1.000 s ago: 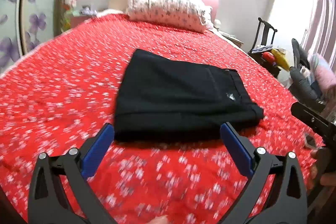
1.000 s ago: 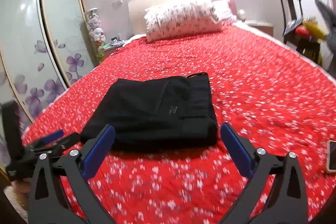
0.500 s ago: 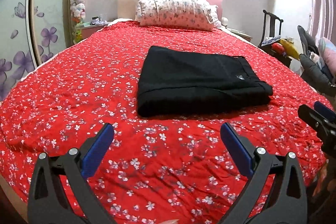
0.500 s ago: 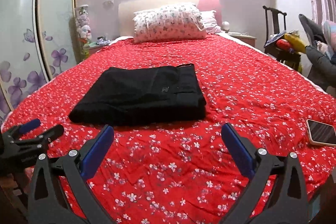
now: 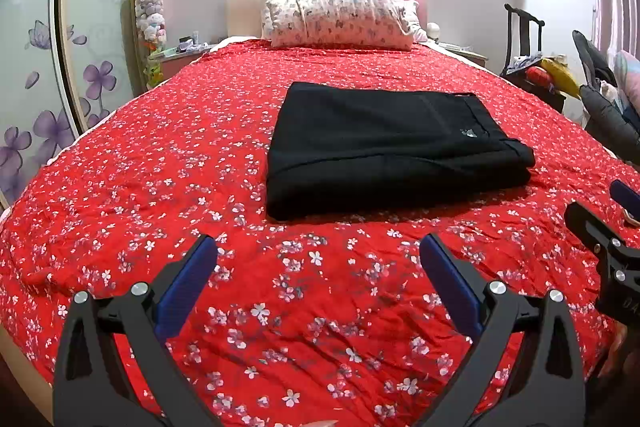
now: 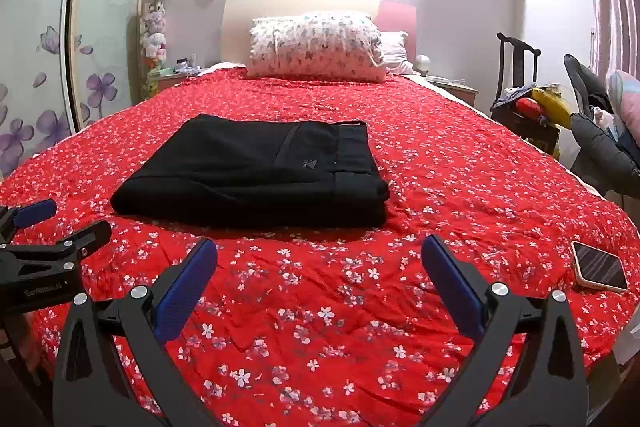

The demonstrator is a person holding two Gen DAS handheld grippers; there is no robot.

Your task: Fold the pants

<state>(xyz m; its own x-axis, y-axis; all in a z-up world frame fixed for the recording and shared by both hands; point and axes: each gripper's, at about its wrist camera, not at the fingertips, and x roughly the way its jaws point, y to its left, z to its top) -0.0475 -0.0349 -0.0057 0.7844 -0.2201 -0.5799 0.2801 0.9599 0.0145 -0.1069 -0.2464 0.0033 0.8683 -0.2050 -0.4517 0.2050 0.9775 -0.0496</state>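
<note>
Left gripper [image 5: 318,255]: fingers spread wide, nothing between them, over the bedspread [image 5: 140,187].
Right gripper [image 6: 319,257]: same, wide apart, nothing pinched.
Phone [image 6: 599,271]: lying by the right edge.
Pants [image 5: 384,143]: folded flat mid-bed, beyond both grippers.
Pillow [image 5: 340,17]: at the headboard.

Little can be read here. In the right wrist view, the black body of the left claw [image 6: 44,223] at the left edge carries a small line of pale printed lettering, too blurred to make out. In the left wrist view, the right claw [image 5: 612,211] at the right edge shows faint pale characters on its black body, cut off at the frame edge and unreadable. The pants [image 6: 256,171] bear a small grey emblem without legible letters.
</note>
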